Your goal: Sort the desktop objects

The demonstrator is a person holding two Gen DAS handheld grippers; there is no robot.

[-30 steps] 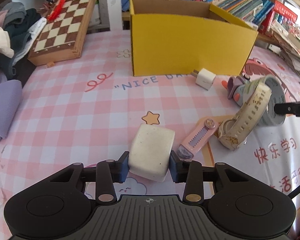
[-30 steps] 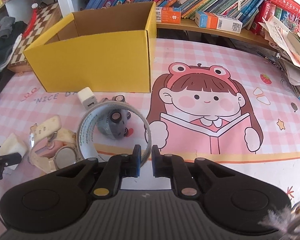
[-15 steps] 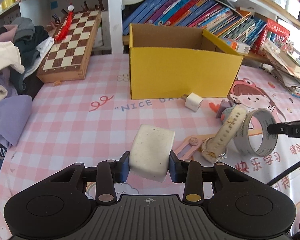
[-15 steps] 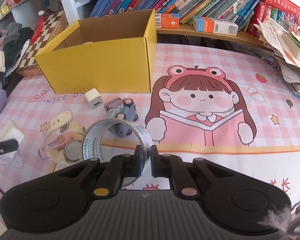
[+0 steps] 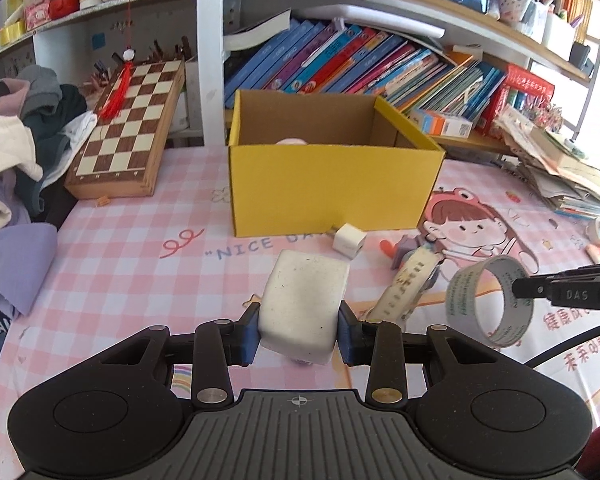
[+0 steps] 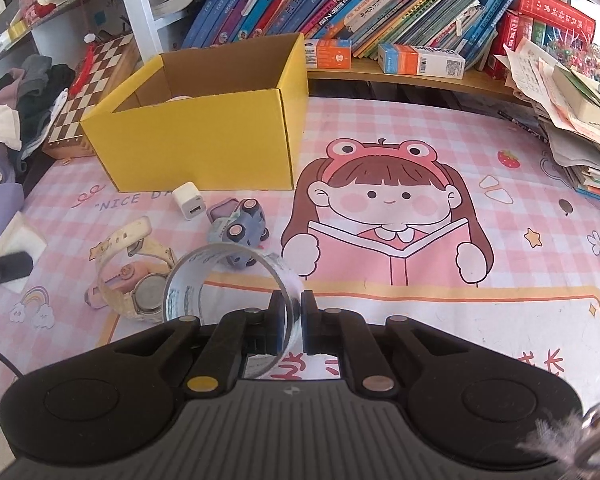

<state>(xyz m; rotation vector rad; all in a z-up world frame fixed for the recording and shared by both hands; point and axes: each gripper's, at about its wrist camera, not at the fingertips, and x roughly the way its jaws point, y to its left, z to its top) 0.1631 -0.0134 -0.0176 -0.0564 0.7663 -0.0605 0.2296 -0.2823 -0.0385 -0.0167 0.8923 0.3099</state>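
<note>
Left tongs (image 5: 299, 334) clamp a white sponge block (image 5: 303, 304) above the surface, hiding its underside, while right tongs (image 6: 293, 322) pinch the tape ring's (image 6: 228, 280) wall, near rim cut off

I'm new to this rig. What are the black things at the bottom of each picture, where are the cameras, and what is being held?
There is no robot here: a person carries a pair of handheld tongs in each hand, and each has a wide-angle camera looking forward along its two fingers. The black shapes at the bottom are the tongs themselves.

The left-hand view shows the left tongs shut on a white block, lifted off the table. The right-hand view shows the right tongs pinching the wall of a tape ring, also lifted.

On the pink checked mat lie a white charger, a toy car, a watch and a pink item partly hidden under the watch. Behind them stands an open yellow box, which already holds something pale. Books fill the shelf behind.
</note>
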